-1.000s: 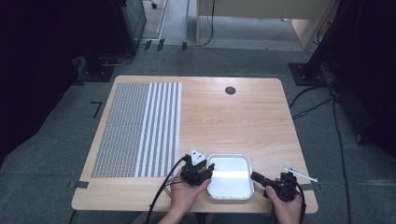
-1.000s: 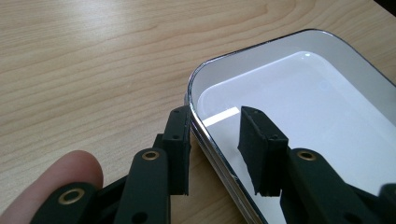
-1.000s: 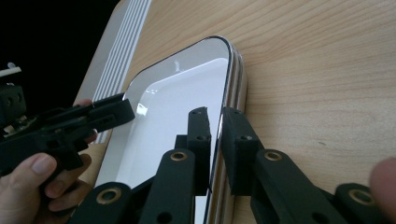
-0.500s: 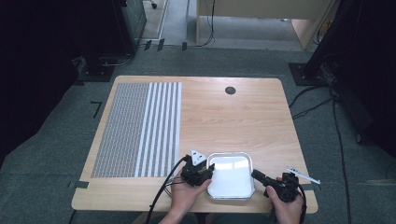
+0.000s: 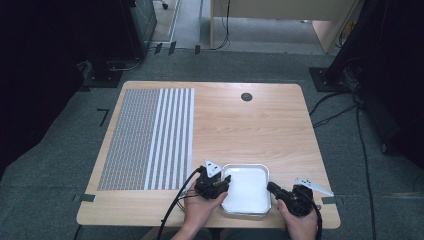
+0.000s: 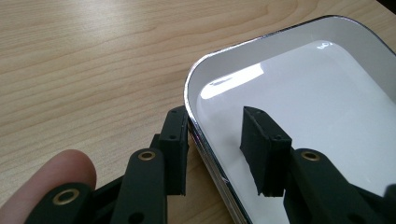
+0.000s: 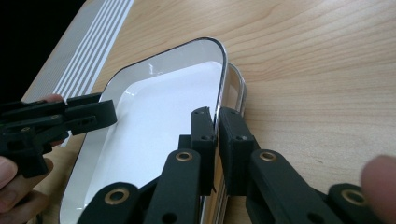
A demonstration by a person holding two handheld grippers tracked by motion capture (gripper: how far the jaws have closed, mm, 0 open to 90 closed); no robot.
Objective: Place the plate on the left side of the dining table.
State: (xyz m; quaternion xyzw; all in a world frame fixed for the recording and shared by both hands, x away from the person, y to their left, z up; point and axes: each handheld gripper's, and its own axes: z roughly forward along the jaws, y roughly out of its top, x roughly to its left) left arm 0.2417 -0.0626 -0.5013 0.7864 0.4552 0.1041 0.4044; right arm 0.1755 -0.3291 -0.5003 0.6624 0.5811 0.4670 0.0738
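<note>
Your two hands come in low at the near edge of the pale wooden table [image 5: 260, 125], one on either side of the shallow white rectangular metal tray with a chrome rim [image 5: 247, 189] that lies flat there. Your left gripper [image 6: 219, 140] straddles the tray's left wall, jaws apart, one outside and one inside, having just opened a little, not pressing. Your right gripper [image 7: 217, 135] is clenched on the tray's right rim, its jaws having just closed onto it. A grey-and-white striped mat [image 5: 150, 137] lies well to the left; no writing is legible.
</note>
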